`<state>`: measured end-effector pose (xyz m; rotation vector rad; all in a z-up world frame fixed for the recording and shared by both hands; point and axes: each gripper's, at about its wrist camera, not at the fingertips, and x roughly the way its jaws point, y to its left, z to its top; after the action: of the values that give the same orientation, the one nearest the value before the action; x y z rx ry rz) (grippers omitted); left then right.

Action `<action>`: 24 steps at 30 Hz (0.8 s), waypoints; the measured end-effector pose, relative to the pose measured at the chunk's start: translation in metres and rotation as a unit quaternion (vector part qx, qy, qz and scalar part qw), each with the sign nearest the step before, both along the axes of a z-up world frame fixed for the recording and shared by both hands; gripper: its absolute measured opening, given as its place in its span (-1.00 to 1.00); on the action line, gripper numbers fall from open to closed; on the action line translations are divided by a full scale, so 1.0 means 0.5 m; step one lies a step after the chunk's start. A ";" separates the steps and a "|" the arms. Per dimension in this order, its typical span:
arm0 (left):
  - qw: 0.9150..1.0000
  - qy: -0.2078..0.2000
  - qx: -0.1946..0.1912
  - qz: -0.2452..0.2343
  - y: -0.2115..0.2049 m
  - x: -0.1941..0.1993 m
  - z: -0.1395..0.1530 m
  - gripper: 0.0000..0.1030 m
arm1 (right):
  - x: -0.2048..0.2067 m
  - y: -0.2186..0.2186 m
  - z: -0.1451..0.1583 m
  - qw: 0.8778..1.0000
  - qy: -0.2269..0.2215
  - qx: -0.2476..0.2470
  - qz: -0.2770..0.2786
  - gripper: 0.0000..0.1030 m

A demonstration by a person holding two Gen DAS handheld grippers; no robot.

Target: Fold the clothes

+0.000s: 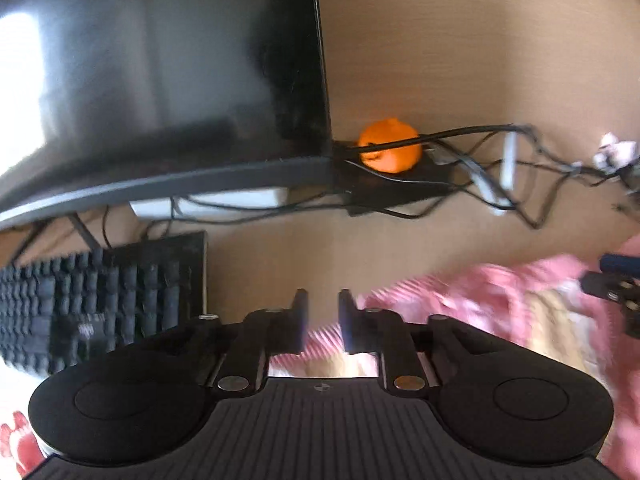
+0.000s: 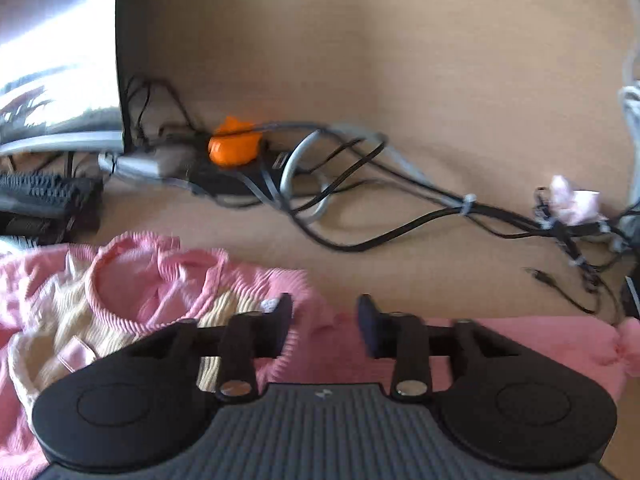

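**Soft pink garment on the worktop, both jaws apart**

I see the wooden worktop (image 2: 400, 256) carrying everything, with a dark monitor (image 1: 160, 80) and black keyboard (image 1: 100, 300) at its left. The pink garment (image 2: 168, 280) lies crumpled on the near part of the worktop, a ribbed pink knit with a cream panel and a round neckline showing in the right wrist view. I judge it light, limp and stretchy: it will sag and bunch, so I would pinch it at a firm edge, the neckline rib or a hem corner, not the loose middle.

The left hand-held gripper (image 1: 323, 316) stands with a narrow gap between its jaws, over the garment's edge, no cloth visibly pinched. The right hand-held gripper (image 2: 325, 320) has its jaws wider apart above pink fabric, holding nothing.

Both views are blurred. The garment's sleeves and hem run off frame or under the grippers, so I cannot tell its full layout. A cable tangle (image 2: 360, 184) and an orange object (image 2: 234, 148) lie behind.
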<state>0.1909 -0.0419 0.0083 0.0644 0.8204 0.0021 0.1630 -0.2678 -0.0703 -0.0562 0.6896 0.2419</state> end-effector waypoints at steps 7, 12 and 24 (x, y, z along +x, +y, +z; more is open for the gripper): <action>0.997 0.053 -0.042 -0.037 0.013 -0.107 0.001 0.22 | -0.123 0.000 0.008 0.997 0.040 0.060 0.012 -0.07; 0.976 0.116 -0.171 -0.071 0.060 -0.186 -0.038 0.46 | -0.227 0.064 -0.020 0.996 0.062 0.022 0.054 0.01; 0.967 0.115 -0.208 -0.087 0.179 -0.246 -0.074 0.50 | -0.344 0.154 -0.046 0.998 0.067 -0.022 0.003 0.40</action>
<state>0.0679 0.0477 -0.0288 -0.2660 1.0309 -0.3481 -0.0092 -0.1905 -0.0935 -0.0841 0.8277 0.2375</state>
